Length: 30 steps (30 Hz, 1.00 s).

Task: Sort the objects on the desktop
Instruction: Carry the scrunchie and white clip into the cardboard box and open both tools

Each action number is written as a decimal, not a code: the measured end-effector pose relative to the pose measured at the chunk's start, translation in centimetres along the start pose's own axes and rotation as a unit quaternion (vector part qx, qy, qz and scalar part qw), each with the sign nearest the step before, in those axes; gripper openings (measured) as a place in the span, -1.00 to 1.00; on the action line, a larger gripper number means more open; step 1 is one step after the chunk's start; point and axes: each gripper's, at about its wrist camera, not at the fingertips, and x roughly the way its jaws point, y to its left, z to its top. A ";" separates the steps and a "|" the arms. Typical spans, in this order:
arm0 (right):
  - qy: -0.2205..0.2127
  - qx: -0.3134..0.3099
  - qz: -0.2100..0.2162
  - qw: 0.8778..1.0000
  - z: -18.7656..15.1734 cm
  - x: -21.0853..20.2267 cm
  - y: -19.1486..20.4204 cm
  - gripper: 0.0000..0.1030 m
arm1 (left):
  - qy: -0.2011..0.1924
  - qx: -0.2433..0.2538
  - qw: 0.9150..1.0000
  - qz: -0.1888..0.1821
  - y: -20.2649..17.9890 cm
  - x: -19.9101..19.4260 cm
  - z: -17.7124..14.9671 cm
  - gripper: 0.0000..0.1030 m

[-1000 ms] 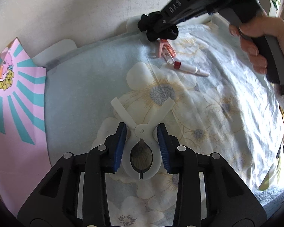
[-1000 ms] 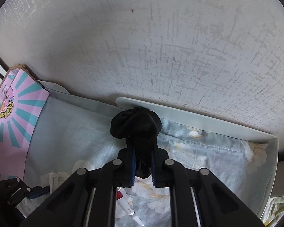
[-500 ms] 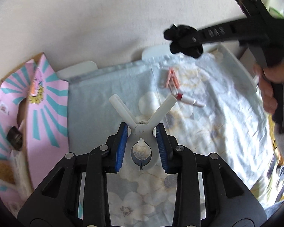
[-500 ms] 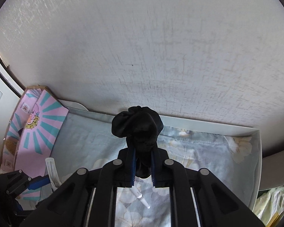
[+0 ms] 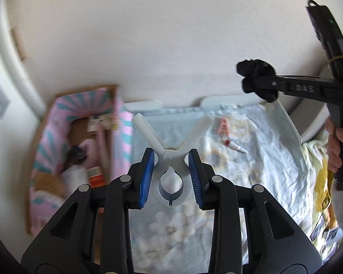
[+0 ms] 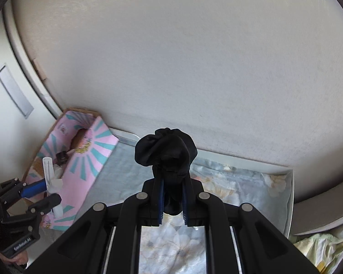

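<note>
Left tongs (image 5: 171, 178) grip white clothespin (image 5: 171, 155), handles pointing away; right tongs (image 6: 172, 202) clamp black scrunchie (image 6: 165, 147); pink box (image 5: 80, 141) lies left of both, nearer left hand.

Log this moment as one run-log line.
left gripper: shut on white clip | right gripper: shut on black scrunchie | pink box: open

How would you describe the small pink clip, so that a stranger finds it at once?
Look at the flowered cloth that covers the tray. Near its far edge, by the wall, lies the pink clip, just beyond a white tube with a red band. It is the only pink thing on the cloth.
</note>
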 end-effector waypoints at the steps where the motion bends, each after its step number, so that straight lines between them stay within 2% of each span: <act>1: -0.004 -0.007 0.004 1.000 0.4 -0.6 0.8 -0.77 | -0.001 -0.007 1.000 0.007 0.8 -0.7 0.0 -0.45; 10: -0.032 -0.079 0.061 0.995 3.1 -1.8 10.0 -0.77 | -0.018 -0.067 0.994 0.081 8.2 -5.2 -0.6 -0.45; 17: -0.001 -0.136 0.112 0.984 3.1 1.4 17.6 -0.77 | 0.011 -0.096 0.989 0.114 12.4 -4.1 -2.9 -0.45; 23: 0.057 -0.155 0.148 0.975 2.2 6.2 22.2 -0.77 | 0.056 -0.109 0.987 0.107 14.3 -1.3 -5.4 -0.45; 30: 0.092 -0.171 0.144 0.970 1.0 8.6 23.9 -0.77 | 0.075 -0.121 0.987 0.080 15.2 0.6 -6.1 -0.44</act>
